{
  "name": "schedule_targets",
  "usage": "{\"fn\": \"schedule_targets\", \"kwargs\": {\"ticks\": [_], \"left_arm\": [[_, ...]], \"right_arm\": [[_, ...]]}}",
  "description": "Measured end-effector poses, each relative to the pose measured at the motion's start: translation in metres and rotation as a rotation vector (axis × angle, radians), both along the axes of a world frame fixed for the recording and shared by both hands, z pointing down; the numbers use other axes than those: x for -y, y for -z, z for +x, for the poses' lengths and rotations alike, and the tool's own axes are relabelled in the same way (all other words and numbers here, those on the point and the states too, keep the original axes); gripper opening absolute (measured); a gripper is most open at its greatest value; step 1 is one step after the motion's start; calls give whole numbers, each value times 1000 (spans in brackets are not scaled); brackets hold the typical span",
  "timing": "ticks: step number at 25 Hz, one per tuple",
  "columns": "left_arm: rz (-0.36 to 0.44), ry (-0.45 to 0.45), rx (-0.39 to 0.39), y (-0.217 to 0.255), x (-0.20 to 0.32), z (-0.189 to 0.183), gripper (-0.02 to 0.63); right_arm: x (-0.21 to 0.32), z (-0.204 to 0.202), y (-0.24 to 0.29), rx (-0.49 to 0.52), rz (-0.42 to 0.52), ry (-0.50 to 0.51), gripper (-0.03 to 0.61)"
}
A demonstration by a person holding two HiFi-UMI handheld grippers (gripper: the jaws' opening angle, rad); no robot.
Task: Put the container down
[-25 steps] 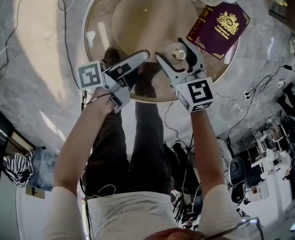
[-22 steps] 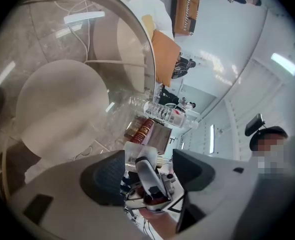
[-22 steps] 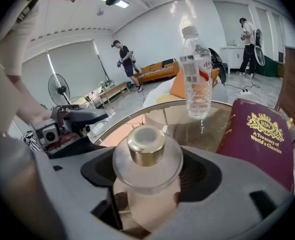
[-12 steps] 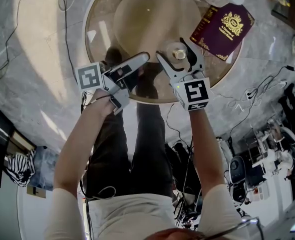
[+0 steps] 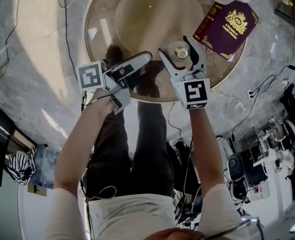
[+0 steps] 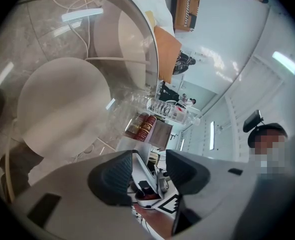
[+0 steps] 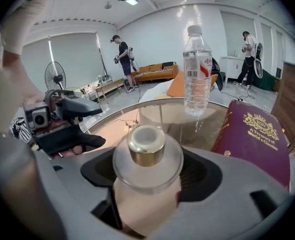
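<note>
The container (image 5: 180,51) is a small clear jar with a gold cap (image 7: 146,145) and peach contents. My right gripper (image 5: 176,48) is shut on it, its dark pads pressing the jar's sides (image 7: 147,184). It holds the jar upright over the near right part of the round glass table (image 5: 94,14). The jar's base is hidden, so I cannot tell if it touches the glass. My left gripper (image 5: 142,63) hovers at the table's near edge, just left of the right one. Its jaws (image 6: 150,171) have just been closing, and they stand apart with nothing between them.
A maroon book (image 5: 227,26) lies on the glass to the right of the jar (image 7: 255,139). A clear water bottle (image 7: 197,76) stands behind it at the far edge. The table's beige base (image 5: 147,14) shows through the glass. Cables run across the marble floor.
The right gripper has sunk slightly toward the glass with the container in it. The left gripper has stayed where it was.
</note>
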State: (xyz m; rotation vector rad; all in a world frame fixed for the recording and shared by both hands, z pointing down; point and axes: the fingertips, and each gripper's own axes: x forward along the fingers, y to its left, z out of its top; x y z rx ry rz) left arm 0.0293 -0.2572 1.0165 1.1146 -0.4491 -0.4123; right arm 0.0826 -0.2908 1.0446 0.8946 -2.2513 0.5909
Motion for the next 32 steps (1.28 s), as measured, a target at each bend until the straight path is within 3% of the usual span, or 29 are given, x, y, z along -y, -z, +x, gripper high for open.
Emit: {"fn": "schedule_targets", "kwargs": {"ticks": [12, 22, 29, 32], "left_arm": [[1, -2, 4, -1, -10, 0, 207], [2, -5, 9, 3, -19, 1, 207], [32, -24, 12, 32, -18, -1, 201], [53, -40, 19, 58, -19, -2, 194]], "right_arm": [[-7, 1, -1, -41, 56, 5, 339], [-13, 2, -4, -46, 37, -8, 362], [-13, 2, 28, -51, 53, -6, 366], [-14, 1, 58, -45, 66, -20, 334]]}}
